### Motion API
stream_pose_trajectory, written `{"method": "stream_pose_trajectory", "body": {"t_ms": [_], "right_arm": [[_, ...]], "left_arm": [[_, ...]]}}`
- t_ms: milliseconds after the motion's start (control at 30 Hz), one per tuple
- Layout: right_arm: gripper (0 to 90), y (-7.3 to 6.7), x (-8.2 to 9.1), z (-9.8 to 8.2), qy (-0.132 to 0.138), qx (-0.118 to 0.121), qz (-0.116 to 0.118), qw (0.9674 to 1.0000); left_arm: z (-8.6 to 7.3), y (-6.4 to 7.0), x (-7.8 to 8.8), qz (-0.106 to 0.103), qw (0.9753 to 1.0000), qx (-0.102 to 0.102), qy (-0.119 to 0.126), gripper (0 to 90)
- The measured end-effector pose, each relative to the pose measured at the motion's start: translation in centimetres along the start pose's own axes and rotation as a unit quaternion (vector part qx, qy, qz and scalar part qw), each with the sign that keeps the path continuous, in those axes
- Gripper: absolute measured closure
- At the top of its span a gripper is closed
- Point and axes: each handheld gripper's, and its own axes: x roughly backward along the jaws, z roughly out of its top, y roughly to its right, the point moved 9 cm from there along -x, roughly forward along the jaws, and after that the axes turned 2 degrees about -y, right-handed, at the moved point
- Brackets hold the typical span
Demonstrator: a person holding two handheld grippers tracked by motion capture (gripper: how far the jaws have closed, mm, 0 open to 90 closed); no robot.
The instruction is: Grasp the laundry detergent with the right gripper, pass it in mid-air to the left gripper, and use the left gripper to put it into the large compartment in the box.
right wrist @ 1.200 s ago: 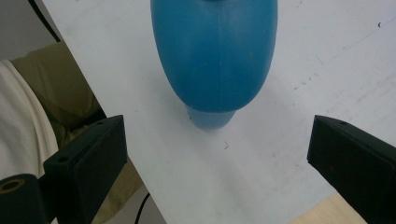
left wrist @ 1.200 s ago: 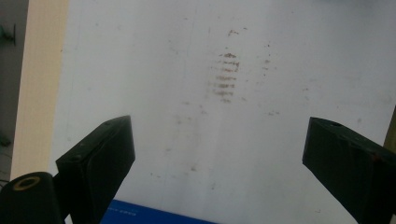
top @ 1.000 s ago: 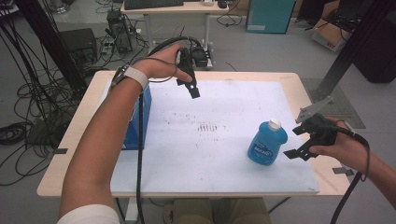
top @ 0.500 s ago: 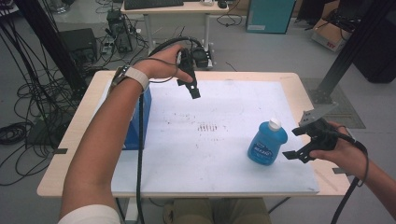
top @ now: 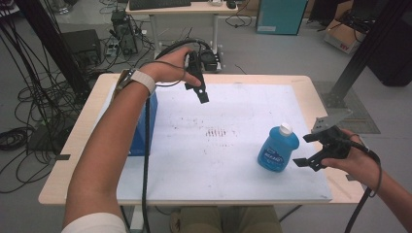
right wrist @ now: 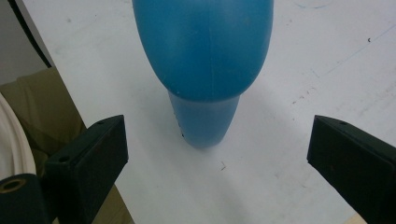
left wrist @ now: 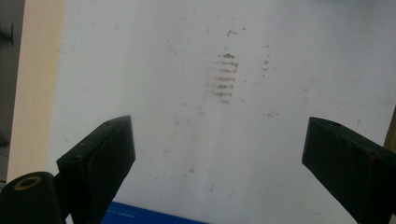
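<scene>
We are holding the right gripper (top: 305,149) wide open, nothing gripped, just beside the upright blue bottle (top: 277,148) on the white mat (top: 228,165). Our left gripper (top: 199,92) is hovering open, empty, above the mat's far side.

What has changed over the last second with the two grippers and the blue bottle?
The right gripper has edged slightly toward the blue bottle, jaws open, not touching it. The left gripper stays raised and open over the white mat; the bottle and blue box are unmoved.
</scene>
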Motion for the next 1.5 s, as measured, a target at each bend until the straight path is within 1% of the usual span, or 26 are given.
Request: {"method": "stream_pose_trajectory", "body": {"t_ms": [67,100,133,167,200,233,267,433,467,500,533,567,600,633,667,733,800,867,900,967,1000,1200,1367,1500], "right_arm": [[5.4,0.0,0.0,0.0,0.003,0.001,-0.001,1.0000],[5.4,0.0,0.0,0.0,0.003,0.002,-0.001,1.0000],[5.4,0.0,0.0,0.0,0.002,0.002,-0.002,1.0000],[5.4,0.0,-0.1,0.0,0.001,0.000,-0.001,1.0000],[5.4,0.0,-0.1,0.0,0.001,0.000,-0.001,1.0000],[5.4,0.0,-0.1,0.0,0.001,0.002,0.000,1.0000],[5.4,0.0,-0.1,0.0,0.001,0.003,0.000,1.0000],[5.6,-0.1,-0.2,0.0,0.003,0.002,0.000,1.0000],[5.6,-0.1,-0.3,0.0,0.005,0.003,-0.001,1.0000],[5.6,-0.1,-0.3,-0.1,0.005,0.003,0.000,1.0000],[5.6,-0.1,-0.2,-0.1,0.006,0.003,0.000,1.0000],[5.7,-0.1,-0.2,-0.1,0.006,0.003,0.000,1.0000],[5.8,-0.1,-0.2,-0.1,0.007,0.002,-0.001,1.0000],[5.8,-0.1,-0.2,-0.1,0.008,0.001,0.000,1.0000],[5.8,0.0,-0.2,-0.1,0.011,0.003,-0.001,0.9999],[5.8,0.0,-0.3,-0.1,0.016,0.000,-0.002,0.9999],[5.9,0.0,-0.3,-0.1,0.018,-0.001,0.000,0.9998],[6.0,0.0,-0.4,-0.2,0.017,-0.004,0.000,0.9998],[5.9,0.0,-0.5,-0.3,0.016,0.000,0.000,0.9999],[6.0,0.0,-0.6,-0.4,0.016,-0.001,0.002,0.9999],[5.9,0.0,-0.6,-0.4,0.016,-0.003,0.002,0.9999],[6.2,-0.1,-1.2,-0.7,0.016,-0.004,0.004,0.9999],[6.4,-0.2,-1.4,-0.9,0.017,-0.006,0.006,0.9998],[6.6,-0.2,-1.5,-0.9,0.026,-0.006,0.005,0.9996]], "left_arm": [[-0.1,0.0,0.0,0.000,1.0000,-0.001,-0.001,9.9],[0.1,0.2,-0.2,-0.001,0.9998,0.015,0.011,9.9],[-0.1,0.0,-0.1,0.002,1.0000,0.002,0.002,9.9],[0.1,0.2,-0.2,-0.001,0.9998,0.014,0.012,9.9],[-0.1,0.0,0.0,0.001,1.0000,0.000,0.001,9.9],[0.1,0.3,-0.2,-0.002,0.9997,0.018,0.015,9.9],[0.1,0.2,-0.1,-0.002,0.9998,0.015,0.013,9.9],[0.1,0.2,-0.2,-0.001,0.9998,0.016,0.012,9.9],[-0.1,0.0,0.0,0.000,1.0000,0.000,0.000,9.9],[-0.1,0.0,0.0,0.001,1.0000,0.001,0.001,9.9],[0.1,0.2,-0.1,0.000,0.9998,0.015,0.012,9.9],[0.1,0.2,-0.1,0.001,0.9999,0.013,0.010,9.9],[0.0,0.1,-0.1,-0.001,1.0000,0.004,0.002,9.9],[0.0,0.2,0.0,-0.002,1.0000,0.004,0.001,9.9],[0.0,0.1,0.0,-0.001,1.0000,-0.001,-0.001,9.9],[0.1,0.1,0.0,0.002,1.0000,0.001,0.003,9.9],[0.1,0.1,0.0,0.002,1.0000,0.001,0.003,9.9],[0.0,0.1,0.0,0.000,1.0000,0.000,-0.001,9.9],[0.0,0.1,0.0,0.003,1.0000,0.000,0.001,9.9],[0.0,0.1,0.0,0.003,1.0000,0.001,0.001,9.9],[0.0,0.1,0.0,0.002,1.0000,0.003,0.003,9.9],[-0.1,0.1,-0.1,0.001,1.0000,0.001,-0.001,9.9],[0.1,0.1,-0.1,0.001,1.0000,0.003,0.001,9.9],[0.1,0.1,-0.2,0.002,1.0000,0.001,0.001,9.9]]}}
